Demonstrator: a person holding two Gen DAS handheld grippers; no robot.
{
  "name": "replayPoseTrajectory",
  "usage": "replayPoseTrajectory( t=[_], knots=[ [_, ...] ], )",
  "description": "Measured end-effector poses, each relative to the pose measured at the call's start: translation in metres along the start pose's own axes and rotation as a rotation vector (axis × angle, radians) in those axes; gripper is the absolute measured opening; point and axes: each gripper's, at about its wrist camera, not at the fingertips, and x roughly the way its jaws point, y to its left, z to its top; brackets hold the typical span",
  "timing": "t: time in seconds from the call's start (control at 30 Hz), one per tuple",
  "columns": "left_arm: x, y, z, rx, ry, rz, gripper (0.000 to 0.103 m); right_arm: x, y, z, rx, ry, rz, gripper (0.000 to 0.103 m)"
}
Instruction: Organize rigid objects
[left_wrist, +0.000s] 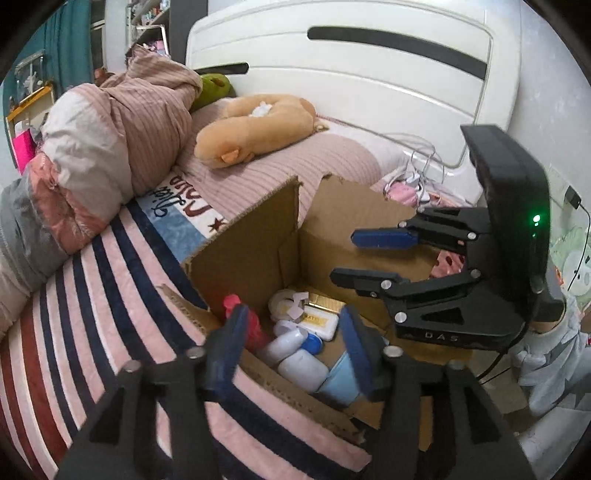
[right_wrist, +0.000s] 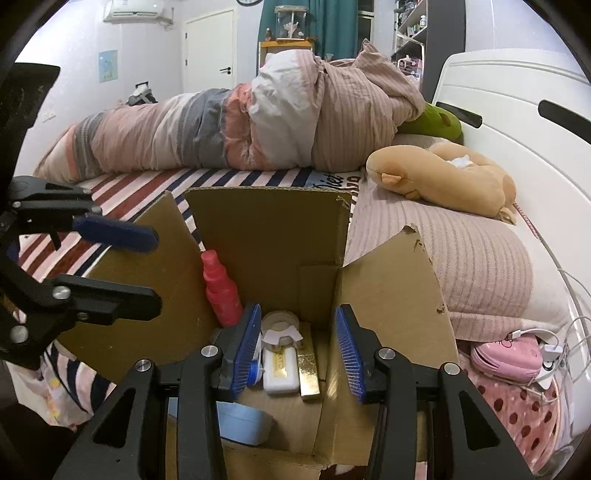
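One cardboard box (right_wrist: 269, 240) holds one red bottle (right_wrist: 221, 291), two white bottles (left_wrist: 301, 369), one tape roll (right_wrist: 279, 320), one gold bar (right_wrist: 308, 373), one blue case (right_wrist: 242, 424).

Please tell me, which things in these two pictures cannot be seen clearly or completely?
- Box floor, left wrist view: the left gripper and the items cover much of the cardboard box bottom.
- Light blue case, right wrist view: partly behind the right gripper.
- Label on the white box: too small to read.
- Print on the blanket: partly under the quilt.
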Motion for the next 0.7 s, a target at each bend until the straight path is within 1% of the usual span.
replayPoseTrajectory(
  t=[0.03,0.13,0.17,0.2,0.23,0.27,0.3,0.37,0.4,0.43,0.47,0.53,0.6,0.7],
  knots=[
    [-0.005,0.001,-0.001,-0.008,-0.013,0.004,0.059,-0.001,0.001,0.001,0.001,0.0,0.009,0.039],
    [-0.024,0.003,-0.006,-0.038,-0.065,0.034,0.068,-0.01,0.003,0.004,0.004,-0.026,0.054,0.052],
    [-0.031,0.004,-0.007,-0.049,-0.086,0.046,0.07,-0.015,0.005,0.005,-0.002,-0.044,0.07,0.054],
    [-0.042,0.005,-0.01,-0.07,-0.121,0.072,0.078,-0.02,0.008,0.007,-0.015,-0.065,0.086,0.055],
    [-0.049,0.007,-0.011,-0.085,-0.145,0.093,0.084,-0.024,0.011,0.008,-0.028,-0.08,0.097,0.059],
    [-0.058,0.008,-0.013,-0.102,-0.175,0.124,0.085,-0.031,0.015,0.009,-0.05,-0.103,0.115,0.065],
    [-0.067,0.008,-0.016,-0.119,-0.204,0.155,0.086,-0.034,0.017,0.011,-0.064,-0.117,0.124,0.069],
    [-0.085,0.011,-0.025,-0.166,-0.264,0.218,0.089,-0.045,0.025,0.012,-0.102,-0.169,0.13,0.088],
    [-0.09,0.012,-0.028,-0.184,-0.281,0.243,0.093,-0.052,0.029,0.011,-0.118,-0.212,0.119,0.092],
    [-0.097,0.013,-0.033,-0.217,-0.305,0.29,0.096,-0.058,0.032,0.011,-0.131,-0.246,0.114,0.099],
    [-0.103,0.015,-0.039,-0.253,-0.328,0.336,0.097,-0.061,0.034,0.011,-0.138,-0.267,0.116,0.103],
    [-0.111,0.019,-0.049,-0.309,-0.357,0.387,0.098,-0.072,0.039,0.008,-0.149,-0.329,0.154,0.103],
    [-0.115,0.024,-0.058,-0.354,-0.371,0.422,0.098,-0.079,0.038,0.007,-0.139,-0.367,0.205,0.103],
    [-0.117,0.027,-0.072,-0.39,-0.373,0.498,0.098,-0.084,0.038,0.004,-0.115,-0.398,0.252,0.103]
  ],
)
